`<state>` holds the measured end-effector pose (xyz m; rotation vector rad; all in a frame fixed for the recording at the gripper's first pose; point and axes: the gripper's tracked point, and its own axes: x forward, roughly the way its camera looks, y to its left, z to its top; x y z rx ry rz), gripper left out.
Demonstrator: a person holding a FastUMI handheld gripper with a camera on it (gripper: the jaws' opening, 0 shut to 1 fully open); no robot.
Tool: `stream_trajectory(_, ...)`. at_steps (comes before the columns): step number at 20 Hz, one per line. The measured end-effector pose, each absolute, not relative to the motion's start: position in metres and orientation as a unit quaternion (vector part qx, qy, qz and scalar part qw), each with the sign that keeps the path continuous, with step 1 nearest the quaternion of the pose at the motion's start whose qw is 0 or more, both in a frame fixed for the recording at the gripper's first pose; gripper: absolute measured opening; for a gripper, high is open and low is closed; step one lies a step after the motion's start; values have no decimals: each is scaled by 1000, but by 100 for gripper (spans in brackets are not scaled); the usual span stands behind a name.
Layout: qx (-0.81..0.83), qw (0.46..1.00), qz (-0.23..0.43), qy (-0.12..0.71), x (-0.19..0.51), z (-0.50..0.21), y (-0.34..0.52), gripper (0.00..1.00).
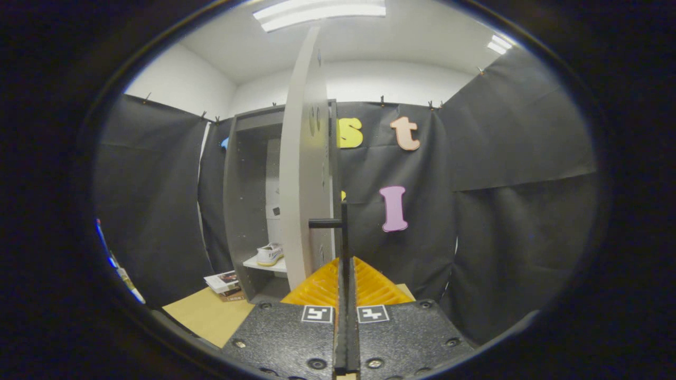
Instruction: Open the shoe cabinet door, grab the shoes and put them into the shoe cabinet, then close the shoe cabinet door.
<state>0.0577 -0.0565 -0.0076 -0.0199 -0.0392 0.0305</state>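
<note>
Black handle [344,232] of cabinet door pinched betw gripper [346,264] fingers, jaws nearly closed on its vertical bar. Door [305,174] edge-on, swung open, just ahead of fingers. Cabinet [248,200] left of door, interior exposed. White shoe [270,254] on shelf [264,265] inside cabinet. Books [226,284] stacked on floor beside cabinet's left base.
</note>
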Motion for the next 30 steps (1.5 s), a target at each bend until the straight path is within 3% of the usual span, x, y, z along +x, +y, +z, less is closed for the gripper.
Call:
stream_trajectory(4,5,1000,-23,-19,43,-14,-60,4)
stream_trajectory(5,4,999,-25,-22,40,-14,-59,11)
stream_trajectory(9,-6,999,-12,-34,27,-15,-46,100)
stream_trajectory(16,-10,998,21,-59,18,-24,-12,100)
stream_trajectory(22,-8,997,73,-21,18,-60,30,100)
stream_trajectory(30,-11,997,78,-27,81,-121,75,100)
